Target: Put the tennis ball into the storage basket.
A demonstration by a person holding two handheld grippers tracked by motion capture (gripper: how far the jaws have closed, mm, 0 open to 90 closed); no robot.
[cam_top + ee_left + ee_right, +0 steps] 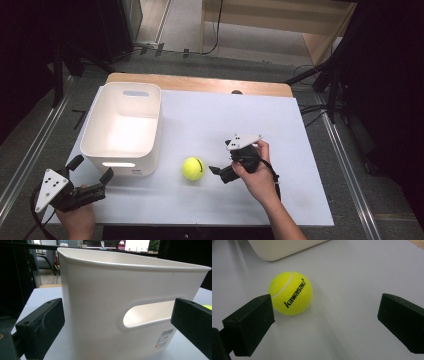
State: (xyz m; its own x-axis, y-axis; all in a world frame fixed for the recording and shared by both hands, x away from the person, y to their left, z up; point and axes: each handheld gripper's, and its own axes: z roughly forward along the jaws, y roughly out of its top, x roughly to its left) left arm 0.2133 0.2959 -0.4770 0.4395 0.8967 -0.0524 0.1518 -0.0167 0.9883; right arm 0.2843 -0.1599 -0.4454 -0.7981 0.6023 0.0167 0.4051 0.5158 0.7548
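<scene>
Yellow felt marks the tennis ball (192, 168), which is seen resting on the white surface (280, 130) just beside the white plastic bin (122, 131) — near its front right corner, apart from it. The right gripper (216, 170) is held close to the ball's right side, its jaws spread wide and empty; in the right gripper view the ball (290, 293) lies nearer one jaw. The left gripper (92, 170) is held at the bin's near left corner — jaws wide, nothing gripped.

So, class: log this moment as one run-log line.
right gripper: open, beside tennis ball | left gripper: open, facing white bin | ball: on table, ungrasped
</scene>
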